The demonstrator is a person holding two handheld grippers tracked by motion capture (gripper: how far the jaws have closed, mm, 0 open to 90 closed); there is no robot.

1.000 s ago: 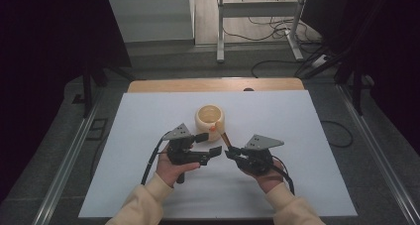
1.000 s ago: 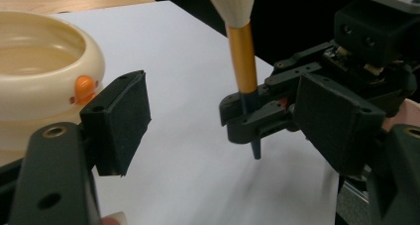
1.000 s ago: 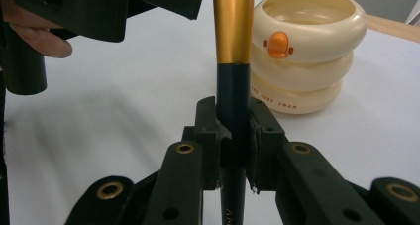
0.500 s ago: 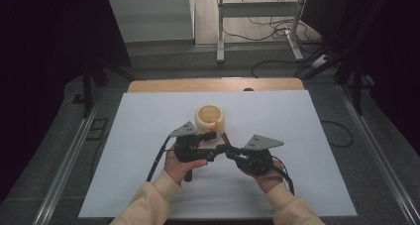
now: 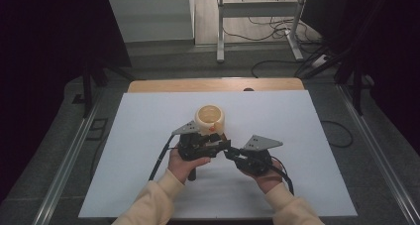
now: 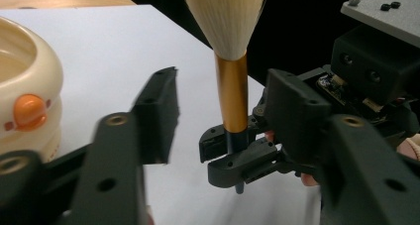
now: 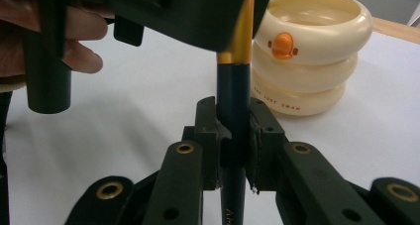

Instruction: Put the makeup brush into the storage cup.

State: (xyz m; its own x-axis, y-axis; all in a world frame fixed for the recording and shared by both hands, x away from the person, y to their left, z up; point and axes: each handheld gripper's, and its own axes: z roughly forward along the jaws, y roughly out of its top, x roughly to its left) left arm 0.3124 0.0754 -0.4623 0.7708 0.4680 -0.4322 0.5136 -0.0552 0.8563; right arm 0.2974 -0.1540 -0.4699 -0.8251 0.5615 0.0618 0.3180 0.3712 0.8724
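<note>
A brush (image 7: pixel 233 101) with a dark blue handle, a gold ferrule (image 6: pixel 232 86) and pale bristles stands upright. My right gripper (image 7: pixel 233 126) is shut on its handle. My left gripper (image 6: pixel 223 93) reaches in from the left with one jaw on each side of the ferrule. Its jaws have just been closing, and a gap still shows on both sides. In the high view the left gripper (image 5: pixel 223 145) and right gripper (image 5: pixel 232 153) meet tip to tip just in front of a cream ringed cup (image 5: pixel 210 118) with an orange duck bill (image 7: pixel 283 44).
A white sheet (image 5: pixel 307 126) covers the table, with a wooden edge (image 5: pixel 213 84) at the back. The cup (image 6: pixel 25 86) stands close behind the grippers. Cables trail from both grippers towards the front edge. Beyond the table are a metal frame and floor cables.
My left gripper has shifted slightly right towards the right gripper, and its jaws have narrowed around the brush. The right hand and the cup have kept still.
</note>
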